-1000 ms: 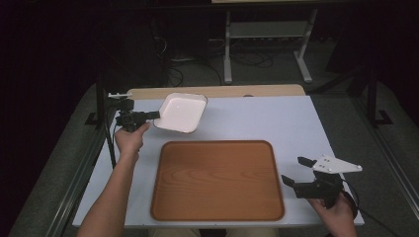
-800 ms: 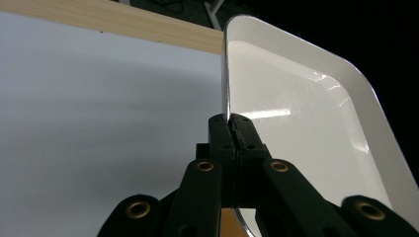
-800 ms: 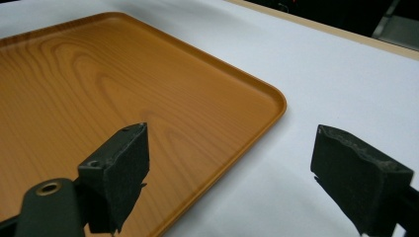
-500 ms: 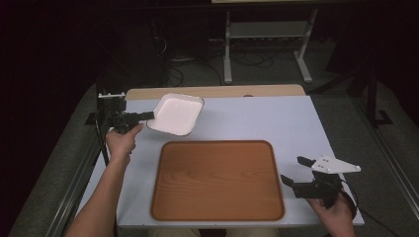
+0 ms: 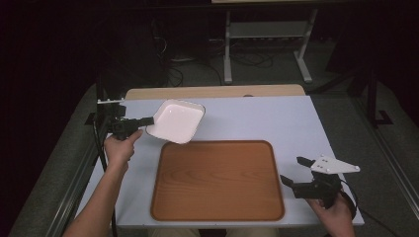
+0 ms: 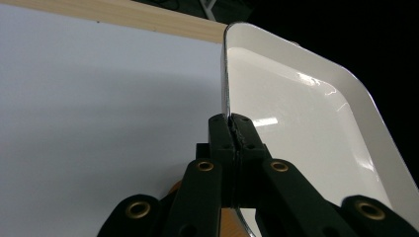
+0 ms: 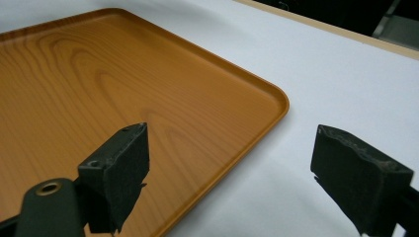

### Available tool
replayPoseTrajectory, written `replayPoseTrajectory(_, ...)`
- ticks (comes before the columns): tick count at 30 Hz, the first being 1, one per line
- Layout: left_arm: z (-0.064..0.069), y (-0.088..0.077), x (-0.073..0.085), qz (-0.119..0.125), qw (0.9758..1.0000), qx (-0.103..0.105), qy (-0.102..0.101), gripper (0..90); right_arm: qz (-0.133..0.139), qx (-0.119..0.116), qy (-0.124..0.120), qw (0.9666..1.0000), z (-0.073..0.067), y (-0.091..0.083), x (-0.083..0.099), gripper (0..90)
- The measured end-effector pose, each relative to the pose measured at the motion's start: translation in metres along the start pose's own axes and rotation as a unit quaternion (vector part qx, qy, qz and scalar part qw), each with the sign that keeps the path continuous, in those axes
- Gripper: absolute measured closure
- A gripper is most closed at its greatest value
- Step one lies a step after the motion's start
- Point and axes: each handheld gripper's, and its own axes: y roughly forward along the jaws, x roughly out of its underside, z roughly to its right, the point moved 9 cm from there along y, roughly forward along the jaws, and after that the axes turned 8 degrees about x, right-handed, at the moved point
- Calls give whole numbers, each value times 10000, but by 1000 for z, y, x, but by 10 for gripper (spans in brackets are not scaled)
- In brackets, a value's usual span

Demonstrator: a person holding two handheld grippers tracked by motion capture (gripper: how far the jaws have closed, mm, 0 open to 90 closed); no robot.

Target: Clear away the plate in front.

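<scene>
A white rectangular dish (image 5: pixel 175 120) hangs tilted over the white table (image 5: pixel 257 118), close by the far left corner of the wooden tray (image 5: pixel 217 180). My left gripper (image 5: pixel 149 120) is shut on the dish's left rim. In the left gripper view the jaws (image 6: pixel 236 123) pinch the thin rim of the dish (image 6: pixel 296 128), which stands nearly on edge. My right gripper (image 5: pixel 292 170) rests open beside the tray's near right corner. In the right gripper view its pads (image 7: pixel 232 143) stand wide apart, with nothing between them, above the tray's corner (image 7: pixel 99 74).
A pale wooden strip (image 5: pixel 212 92) runs along the table's far edge. A metal stand (image 5: pixel 269 44) and cables lie on the dark floor beyond. A black post (image 5: pixel 101 103) stands at the table's left edge, close to my left hand.
My left gripper has carried the dish a little to the left and nearer the tray's far left corner. The right gripper has stayed where it was.
</scene>
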Motion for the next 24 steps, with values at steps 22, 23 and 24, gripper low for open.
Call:
replayPoseTrajectory(22, 5, 20, 47, -271, 9995, 19, -137, 893, 13, 23, -29, 10000, 0, -1, 0, 142)
replayPoseTrajectory(23, 5, 20, 47, -271, 9995, 19, -137, 893, 15, 27, -28, 10000, 1, -2, 0, 142)
replayPoseTrajectory(24, 6, 21, 48, -271, 9995, 23, -156, 893, 15, 27, -28, 10000, 1, -2, 0, 142)
